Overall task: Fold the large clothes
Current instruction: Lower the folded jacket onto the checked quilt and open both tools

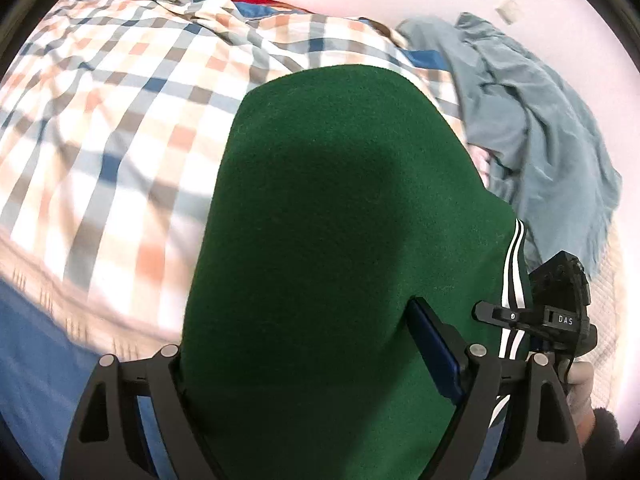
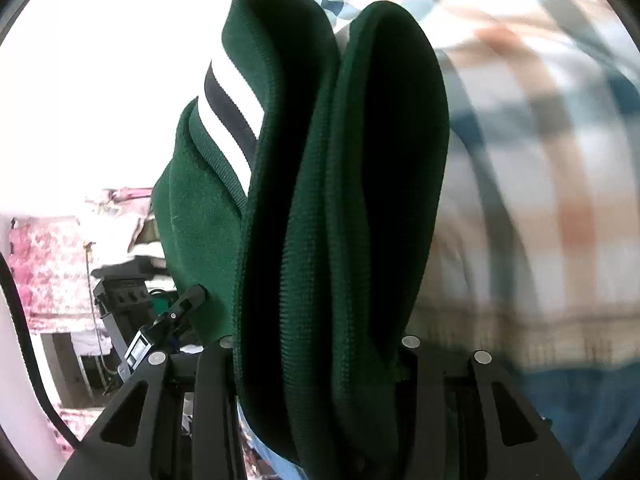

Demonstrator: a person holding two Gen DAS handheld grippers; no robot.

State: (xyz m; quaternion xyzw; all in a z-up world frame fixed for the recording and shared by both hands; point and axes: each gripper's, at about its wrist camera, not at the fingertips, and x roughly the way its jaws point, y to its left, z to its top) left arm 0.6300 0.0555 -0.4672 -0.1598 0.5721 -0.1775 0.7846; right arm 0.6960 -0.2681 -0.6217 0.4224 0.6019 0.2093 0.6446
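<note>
**Mid-carry: green garment bundled and aloft over the bed**

Right now I judge we are in the carry-or-lay part of the fold: the dark green knit garment with white and navy stripes [image 1: 320,220] is bunched thick and held up between my two tools, above the checked white, blue and orange bedcover [image 1: 100,128], not lying on it.

My left gripper [image 1: 320,364] stands wide, yet the green cloth fills the whole gap and its blue-lined pad presses into the fabric, so I read it as clamped on a fat wad. My right gripper [image 2: 316,344] is clamped on several stacked ribbed layers [image 2: 360,200] that rise straight out of its jaws.

Both tools tilt downward toward the bed, the left more steeply. In the left view the right tool sits just beside the striped edge, so the two grips are near each other.

Next I would need to set the bundle down flat on a bare stretch of bedcover, clear of the crumpled grey-blue cloth [image 1: 532,120] at the far side, then let go evenly. Whether the layers are aligned I cannot really tell; the cloth blocks most of both lenses.
</note>
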